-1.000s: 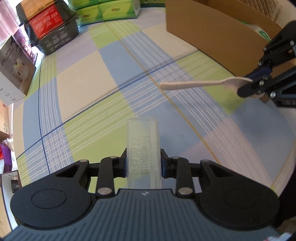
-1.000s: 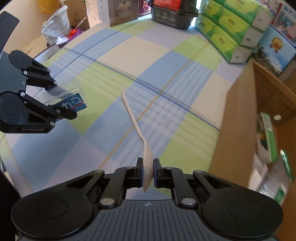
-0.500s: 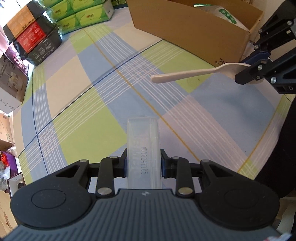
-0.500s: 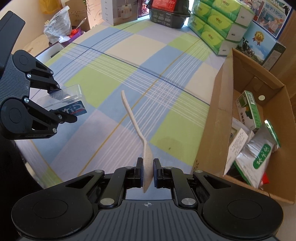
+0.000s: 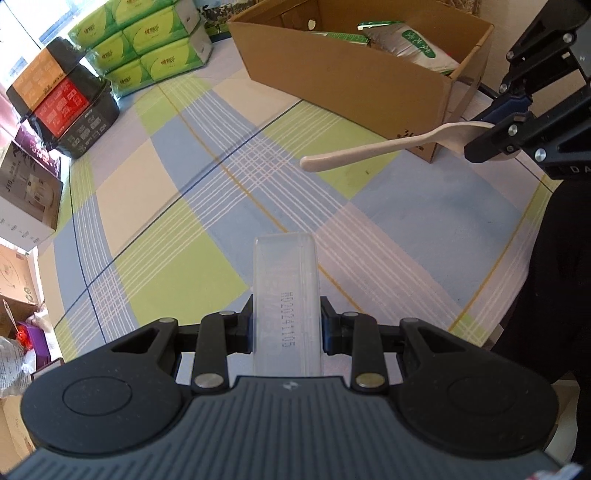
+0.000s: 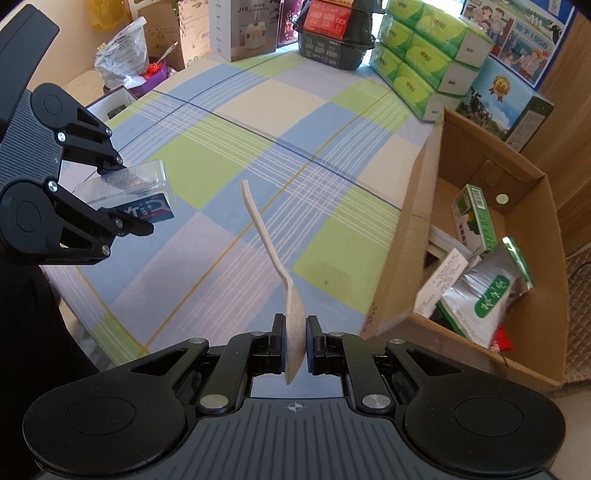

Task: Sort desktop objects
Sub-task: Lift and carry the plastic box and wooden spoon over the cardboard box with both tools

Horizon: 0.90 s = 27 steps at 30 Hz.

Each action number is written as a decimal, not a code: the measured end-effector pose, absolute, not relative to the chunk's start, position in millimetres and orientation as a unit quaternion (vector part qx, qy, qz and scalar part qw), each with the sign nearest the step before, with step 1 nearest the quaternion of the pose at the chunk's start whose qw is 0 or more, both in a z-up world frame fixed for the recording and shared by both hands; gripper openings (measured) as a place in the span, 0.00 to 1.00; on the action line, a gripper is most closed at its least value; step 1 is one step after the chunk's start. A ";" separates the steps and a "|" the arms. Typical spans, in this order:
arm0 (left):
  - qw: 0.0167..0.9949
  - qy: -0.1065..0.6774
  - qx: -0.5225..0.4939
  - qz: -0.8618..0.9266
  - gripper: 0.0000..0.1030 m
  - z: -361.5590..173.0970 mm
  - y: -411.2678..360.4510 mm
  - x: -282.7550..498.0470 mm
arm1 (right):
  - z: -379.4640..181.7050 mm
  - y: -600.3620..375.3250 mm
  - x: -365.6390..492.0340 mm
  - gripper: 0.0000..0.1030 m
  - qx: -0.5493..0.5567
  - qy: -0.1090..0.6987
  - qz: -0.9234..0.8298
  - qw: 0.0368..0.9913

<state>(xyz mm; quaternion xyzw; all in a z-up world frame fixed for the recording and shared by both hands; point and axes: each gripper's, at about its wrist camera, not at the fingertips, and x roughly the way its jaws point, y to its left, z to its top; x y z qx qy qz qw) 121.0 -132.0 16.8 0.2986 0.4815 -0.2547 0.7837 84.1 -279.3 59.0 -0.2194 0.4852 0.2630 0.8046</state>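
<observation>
My left gripper (image 5: 286, 323) is shut on a clear plastic case (image 5: 285, 295) with a printed number, held above the checked tablecloth (image 5: 207, 206). From the right wrist view the same case (image 6: 129, 192) shows a blue and red label, clamped in the left gripper (image 6: 123, 195). My right gripper (image 6: 294, 341) is shut on the bowl of a cream plastic spoon (image 6: 271, 254), handle pointing forward. In the left wrist view that spoon (image 5: 388, 147) sticks out leftward from the right gripper (image 5: 495, 138), near the corner of an open cardboard box (image 5: 354, 79).
The cardboard box (image 6: 417, 229) holds a green carton (image 6: 474, 218), a silver pouch (image 6: 480, 295) and papers. Green tissue packs (image 6: 424, 55), a black basket of boxes (image 6: 332, 40) and a white appliance box (image 6: 243, 29) line the far edge. A dark-clothed person (image 5: 554, 277) is at the right.
Both grippers have risen and pulled back from the table, so the cardboard box's inside now shows. The case and the spoon stay clamped as before.
</observation>
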 end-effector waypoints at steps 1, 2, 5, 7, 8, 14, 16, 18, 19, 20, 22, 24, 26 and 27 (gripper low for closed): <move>0.783 0.481 0.299 -0.257 0.26 19.1 -134.3 119.8 | 60.9 -281.6 83.2 0.07 -0.220 0.484 0.263 0.805; 0.783 0.480 0.300 -0.259 0.26 21.1 -136.6 118.9 | 63.2 -284.1 82.0 0.07 -0.221 0.482 0.262 0.806; 0.782 0.475 0.303 -0.266 0.26 27.6 -145.1 115.6 | 70.1 -290.5 77.9 0.07 -0.222 0.478 0.261 0.808; 0.781 0.472 0.306 -0.270 0.26 32.1 -150.9 115.0 | 75.5 -294.4 75.2 0.07 -0.223 0.475 0.262 0.810; 0.781 0.471 0.308 -0.272 0.26 34.3 -153.3 115.3 | 78.1 -296.3 73.9 0.07 -0.224 0.474 0.262 0.810; 0.778 0.461 0.318 -0.286 0.26 47.1 -173.3 112.8 | 92.8 -308.0 67.4 0.07 -0.236 0.466 0.263 0.811; 0.777 0.457 0.320 -0.290 0.26 51.4 -179.7 112.0 | 97.2 -312.4 66.9 0.07 -0.238 0.462 0.262 0.813; 0.777 0.455 0.320 -0.294 0.26 54.7 -186.0 112.4 | 100.9 -315.8 66.8 0.07 -0.240 0.460 0.260 0.814; 0.777 0.455 0.320 -0.296 0.26 56.4 -189.4 112.8 | 102.6 -317.5 66.7 0.07 -0.242 0.459 0.259 0.815; 0.776 0.454 0.321 -0.298 0.26 58.3 -192.4 112.8 | 104.5 -319.3 67.1 0.07 -0.243 0.458 0.257 0.816; 0.776 0.451 0.322 -0.301 0.26 62.4 -198.0 112.6 | 108.3 -324.1 68.7 0.07 -0.241 0.456 0.254 0.818; 0.775 0.448 0.325 -0.305 0.26 65.9 -203.7 112.7 | 112.4 -329.4 69.4 0.07 -0.237 0.454 0.252 0.821; 0.775 0.444 0.328 -0.308 0.26 69.1 -208.9 112.7 | 116.7 -333.4 69.4 0.07 -0.234 0.453 0.251 0.823; 0.775 0.443 0.328 -0.309 0.26 70.6 -211.8 113.0 | 118.7 -335.6 69.3 0.07 -0.234 0.451 0.250 0.824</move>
